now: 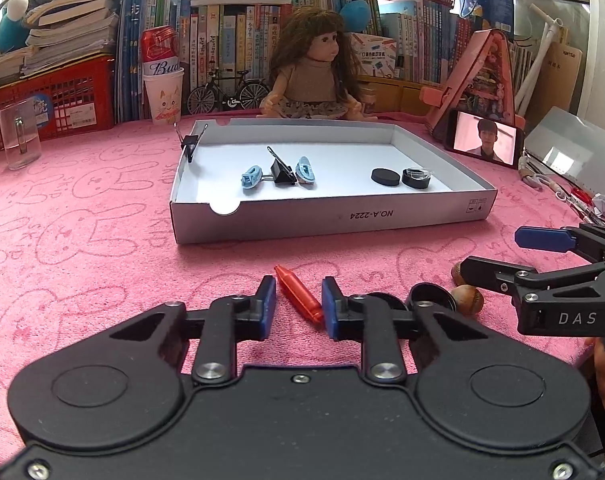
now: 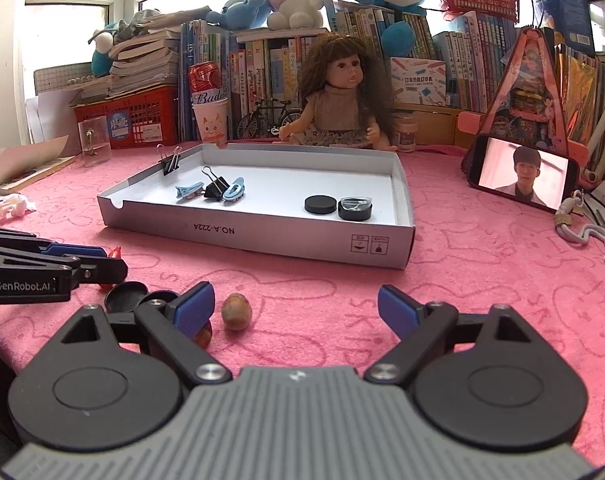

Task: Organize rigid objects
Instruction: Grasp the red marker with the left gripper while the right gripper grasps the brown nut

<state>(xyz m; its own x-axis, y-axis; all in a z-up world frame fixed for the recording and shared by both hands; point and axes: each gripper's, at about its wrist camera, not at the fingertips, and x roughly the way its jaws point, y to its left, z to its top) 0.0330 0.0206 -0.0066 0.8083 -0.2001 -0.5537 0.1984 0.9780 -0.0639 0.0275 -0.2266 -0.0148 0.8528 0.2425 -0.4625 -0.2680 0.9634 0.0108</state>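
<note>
a pink rabbit-print cloth (image 1: 82,208) covers the table before a wall of books. the white cardboard tray (image 1: 330,216) sits mid-table, holding two blue hair clips (image 1: 251,178) and a black binder clip (image 1: 282,174) toward its left, two black round cases (image 1: 385,177) toward its right. the left gripper (image 1: 297,300) has narrowed around the red pen (image 1: 298,296) near the front edge, the right pad touching, the left just apart. only the right wrist view shows the right gripper (image 2: 296,306) spread wide beside a walnut (image 2: 236,312).
</note>
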